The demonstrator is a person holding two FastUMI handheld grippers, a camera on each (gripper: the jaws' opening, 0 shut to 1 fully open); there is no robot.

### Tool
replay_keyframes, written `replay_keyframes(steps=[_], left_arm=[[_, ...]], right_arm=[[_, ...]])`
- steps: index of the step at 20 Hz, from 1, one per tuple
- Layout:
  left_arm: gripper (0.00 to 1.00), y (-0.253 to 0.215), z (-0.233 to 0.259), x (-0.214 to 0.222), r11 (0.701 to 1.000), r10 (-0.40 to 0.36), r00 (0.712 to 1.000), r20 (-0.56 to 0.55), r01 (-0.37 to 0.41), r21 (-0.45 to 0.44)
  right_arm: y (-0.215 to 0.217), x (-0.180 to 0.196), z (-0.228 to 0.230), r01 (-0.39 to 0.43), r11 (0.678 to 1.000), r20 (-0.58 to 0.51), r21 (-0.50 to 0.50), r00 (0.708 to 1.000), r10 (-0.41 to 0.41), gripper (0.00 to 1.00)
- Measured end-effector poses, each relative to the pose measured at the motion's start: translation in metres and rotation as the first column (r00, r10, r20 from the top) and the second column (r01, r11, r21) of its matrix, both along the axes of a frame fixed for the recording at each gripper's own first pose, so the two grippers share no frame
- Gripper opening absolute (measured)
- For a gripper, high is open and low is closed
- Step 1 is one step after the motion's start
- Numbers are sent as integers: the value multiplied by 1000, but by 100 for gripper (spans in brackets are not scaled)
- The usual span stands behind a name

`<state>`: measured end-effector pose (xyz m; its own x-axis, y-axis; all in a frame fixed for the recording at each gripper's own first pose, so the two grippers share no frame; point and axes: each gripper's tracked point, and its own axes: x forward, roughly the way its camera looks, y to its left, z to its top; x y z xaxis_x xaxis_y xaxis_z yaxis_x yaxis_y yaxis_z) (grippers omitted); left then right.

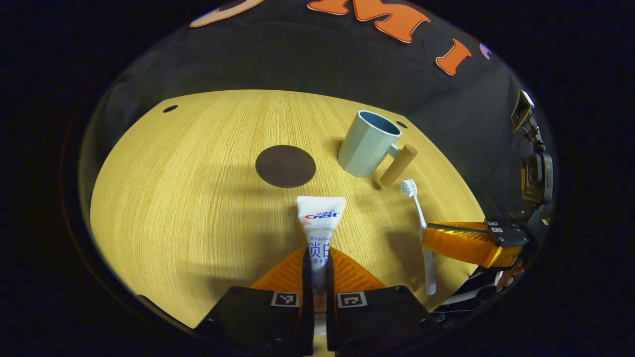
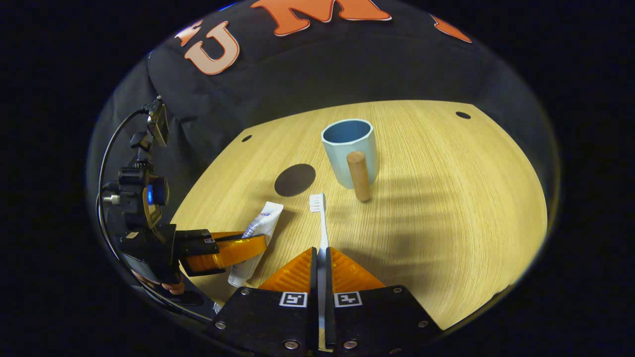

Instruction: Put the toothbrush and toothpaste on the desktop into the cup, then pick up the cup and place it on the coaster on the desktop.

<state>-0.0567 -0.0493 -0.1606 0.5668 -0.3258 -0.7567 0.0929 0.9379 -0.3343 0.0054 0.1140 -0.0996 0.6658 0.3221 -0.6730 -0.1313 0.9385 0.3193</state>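
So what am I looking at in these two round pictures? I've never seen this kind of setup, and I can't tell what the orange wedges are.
There is no robot here. A person holds a two-finger tool in each hand, and a camera rides on each one. The orange wedges at the bottom are that tool's own fingers. In the left gripper view, the left hand-held gripper is closed on the toothpaste. In the right gripper view, the right hand-held gripper is closed on the toothbrush. Each view also shows the other gripper off to the side. On the wooden table stand a pale blue cup with a wooden handle and a dark round coaster, both untouched.
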Motion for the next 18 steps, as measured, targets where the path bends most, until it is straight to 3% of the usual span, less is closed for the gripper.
replay_keyframes(steps=[8,18], left_arm=[[13,17,27,7,999,30,996,80,-33,26],[13,24,39,13,996,47,988,146,-57,69]], right_arm=[[-19,23,37,32,999,185,26,982,-37,6],[-24,58,89,36,997,408,61,911,-58,5]])
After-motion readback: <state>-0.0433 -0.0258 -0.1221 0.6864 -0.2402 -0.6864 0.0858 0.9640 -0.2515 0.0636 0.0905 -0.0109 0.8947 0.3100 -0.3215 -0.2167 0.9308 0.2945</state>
